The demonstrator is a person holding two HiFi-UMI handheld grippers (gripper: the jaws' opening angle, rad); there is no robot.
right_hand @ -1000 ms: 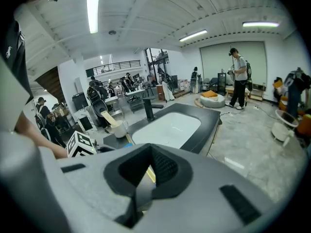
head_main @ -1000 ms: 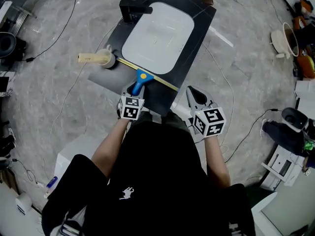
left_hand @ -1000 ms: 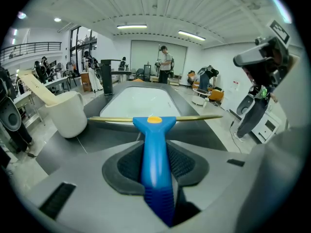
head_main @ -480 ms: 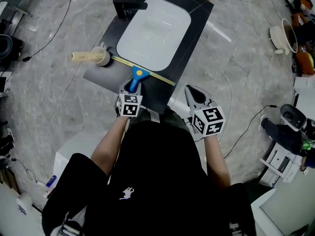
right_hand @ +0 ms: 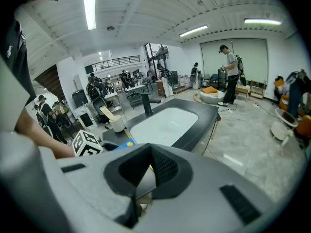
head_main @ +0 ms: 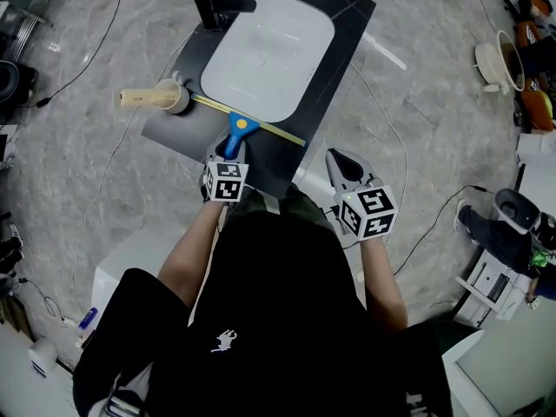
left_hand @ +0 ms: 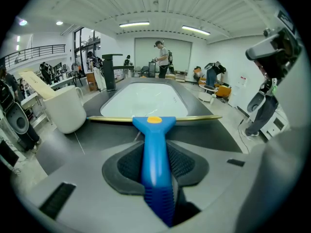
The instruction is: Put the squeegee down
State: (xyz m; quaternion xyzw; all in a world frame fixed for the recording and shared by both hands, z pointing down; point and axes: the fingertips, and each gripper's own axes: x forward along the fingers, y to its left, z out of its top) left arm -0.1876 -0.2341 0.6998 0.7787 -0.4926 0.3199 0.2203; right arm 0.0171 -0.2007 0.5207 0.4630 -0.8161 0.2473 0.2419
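Note:
The squeegee has a blue handle and a long yellow blade. My left gripper is shut on the handle, seen as the squeegee's blue grip between the pads of the left gripper. The blade lies crosswise at the near rim of the white sink basin, low over the black countertop; I cannot tell if it touches. My right gripper hangs off the countertop's front right corner, shut and empty, as the right gripper view confirms.
A black faucet stands at the basin's far left. A white cup with a wooden-handled brush sits on the countertop's left corner. Cables run over the grey floor, and clutter lines the right side. People stand far off in the room.

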